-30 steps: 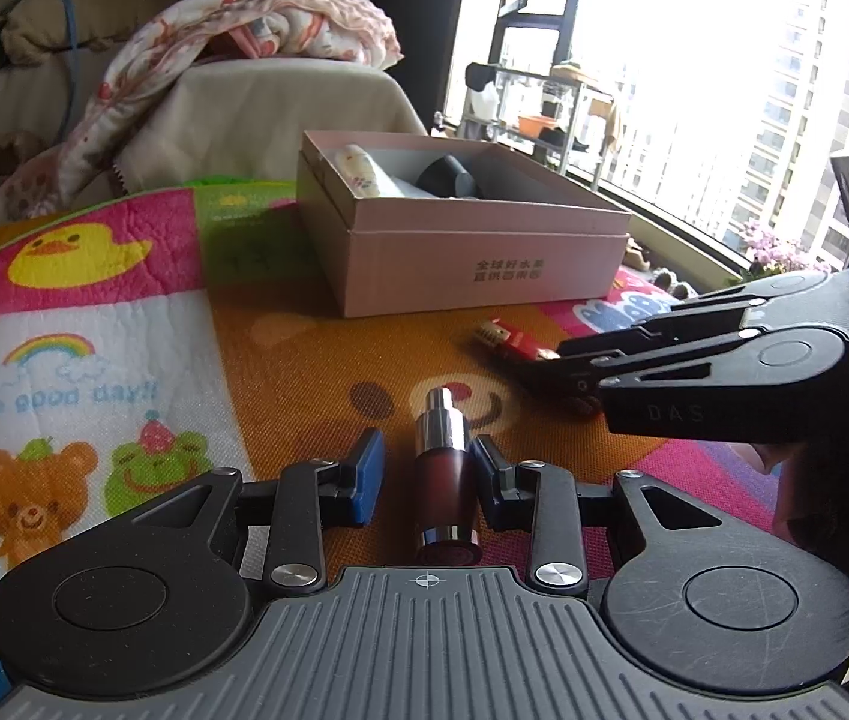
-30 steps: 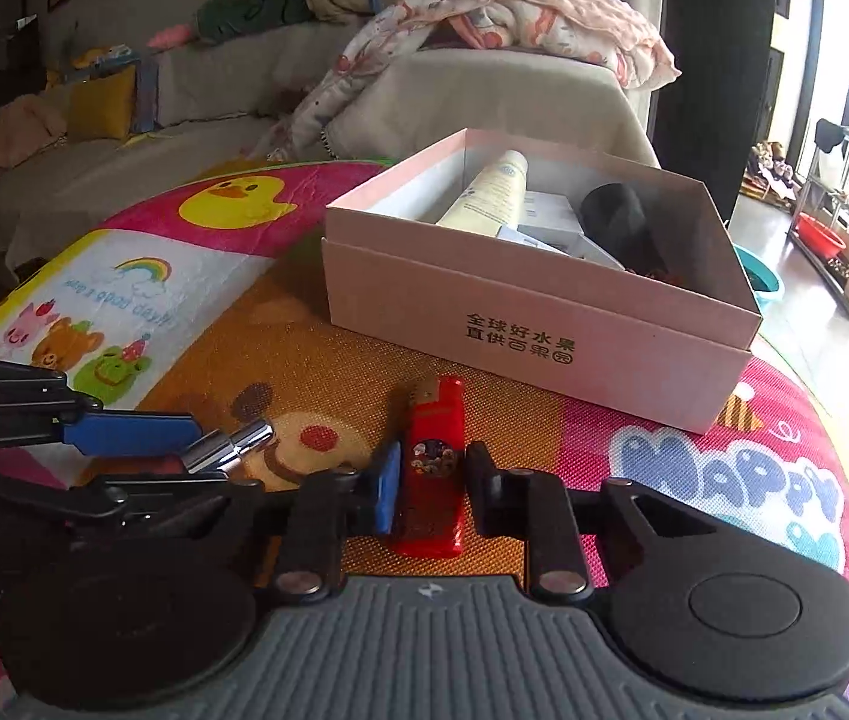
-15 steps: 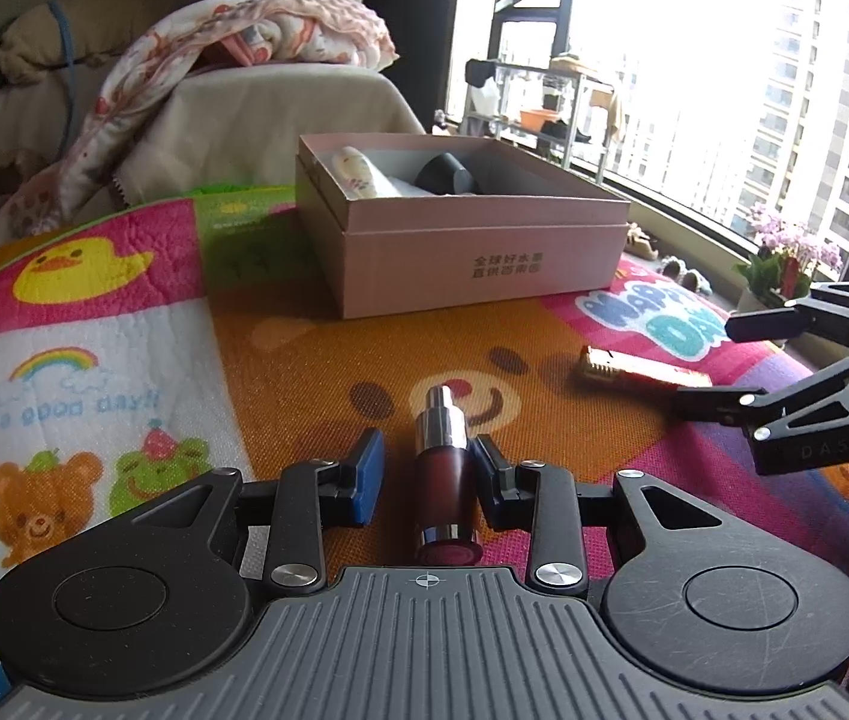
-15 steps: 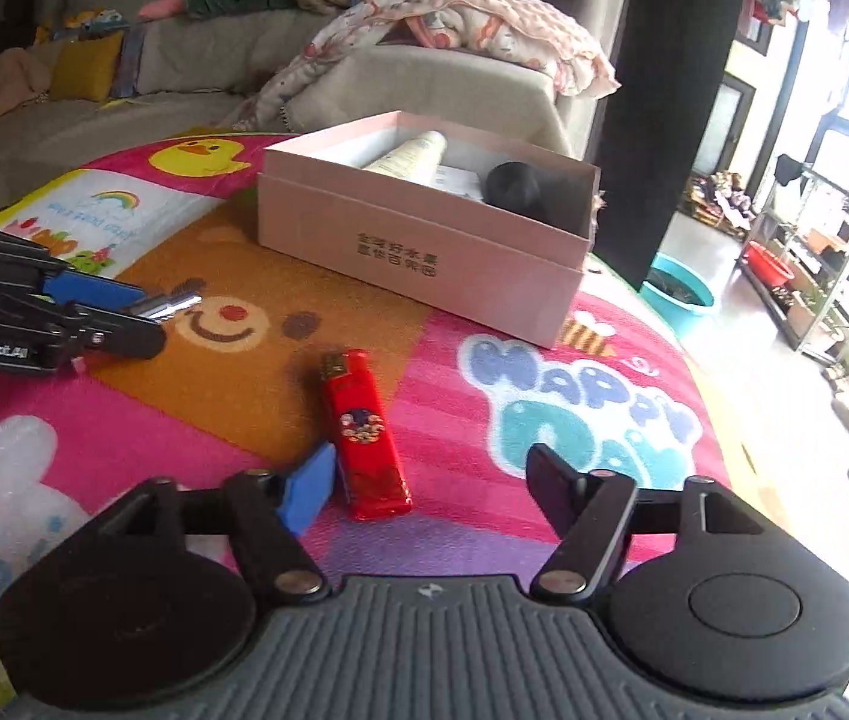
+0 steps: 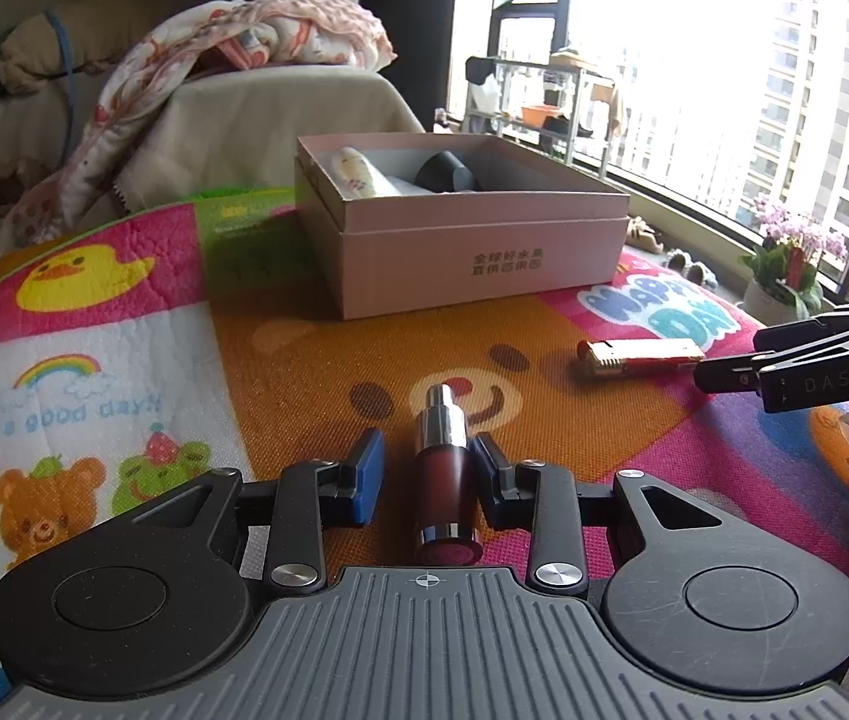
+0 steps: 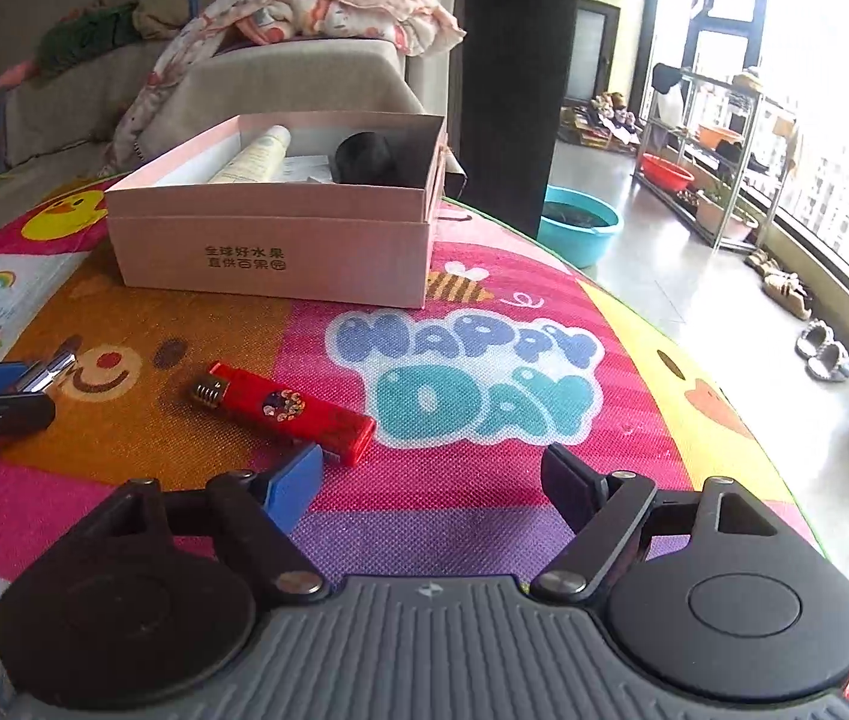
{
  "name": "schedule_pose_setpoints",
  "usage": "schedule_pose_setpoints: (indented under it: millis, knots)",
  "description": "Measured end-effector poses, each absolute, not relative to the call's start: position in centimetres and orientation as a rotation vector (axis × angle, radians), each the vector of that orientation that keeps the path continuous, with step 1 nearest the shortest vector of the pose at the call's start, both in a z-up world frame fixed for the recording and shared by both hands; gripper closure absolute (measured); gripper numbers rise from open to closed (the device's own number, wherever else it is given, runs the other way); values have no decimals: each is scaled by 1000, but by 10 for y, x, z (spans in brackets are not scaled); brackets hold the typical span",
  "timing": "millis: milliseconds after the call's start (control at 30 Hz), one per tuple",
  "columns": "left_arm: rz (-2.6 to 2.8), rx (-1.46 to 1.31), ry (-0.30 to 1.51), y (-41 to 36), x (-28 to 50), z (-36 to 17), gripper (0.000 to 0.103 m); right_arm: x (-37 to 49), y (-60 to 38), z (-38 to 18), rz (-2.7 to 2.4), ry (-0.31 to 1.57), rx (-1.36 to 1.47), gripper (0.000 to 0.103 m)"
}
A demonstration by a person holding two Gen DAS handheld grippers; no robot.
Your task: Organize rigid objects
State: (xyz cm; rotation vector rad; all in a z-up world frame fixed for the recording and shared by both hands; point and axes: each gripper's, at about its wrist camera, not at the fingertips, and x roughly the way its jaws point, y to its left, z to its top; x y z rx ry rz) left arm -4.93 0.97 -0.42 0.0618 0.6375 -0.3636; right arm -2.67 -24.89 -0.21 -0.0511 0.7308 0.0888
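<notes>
Black right hand-held gripper [image 6: 430,480] tilted downward, agape

Mat [image 6: 484,480]: pink/orange/purple w/ cartoon duck, bears, blue "HAPPY DAY". Box [image 6: 280,240] at 12 o'clock: pale pink, dark print. Lighter [image 6: 298,411] at 10: red, gold cap. Bottle [image 5: 445,468]: dark red, silver top. Basin [image 6: 580,222] at 1: teal.

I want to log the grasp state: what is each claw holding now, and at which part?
The right claw is open and holds nothing; the red lighter lies on the mat. The dark red bottle lies between the left claw's pads, but a real grip cannot be told.
</notes>
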Motion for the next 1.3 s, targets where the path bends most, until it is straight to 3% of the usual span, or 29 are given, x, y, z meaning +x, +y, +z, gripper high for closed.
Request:
schedule_pose_setpoints:
  millis: [367, 433, 600, 800, 867, 967, 1167, 1233, 1300]
  knots:
    - [-368, 47, 638, 11, -50, -4, 67, -45, -226, -3, 205, 732, -49, 26]
    - [-370, 42, 639, 12, -50, -4, 67, -42, -221, -2, 214, 726, -64, 29]
    - [-377, 21, 640, 15, -49, -4, 67, -24, -213, 0, 241, 705, -109, 51]
    - [-378, 16, 640, 16, -49, -4, 67, 1, -206, -1, 138, 668, -209, 53]
    - [-379, 14, 641, 16, -49, -4, 68, 2, -209, 1, 162, 697, -154, 50]
    - [-380, 11, 641, 17, -48, -4, 67, 5, -213, -1, 178, 749, -49, 22]
    - [-380, 10, 640, 17, -48, -4, 68, 3, -205, -4, 167, 739, -31, 20]
    - [-381, 7, 641, 17, -48, -5, 68, 1, -205, -3, 198, 733, -38, 23]
    - [-382, 5, 641, 18, -48, -5, 67, -2, -207, -1, 226, 728, -80, 42]
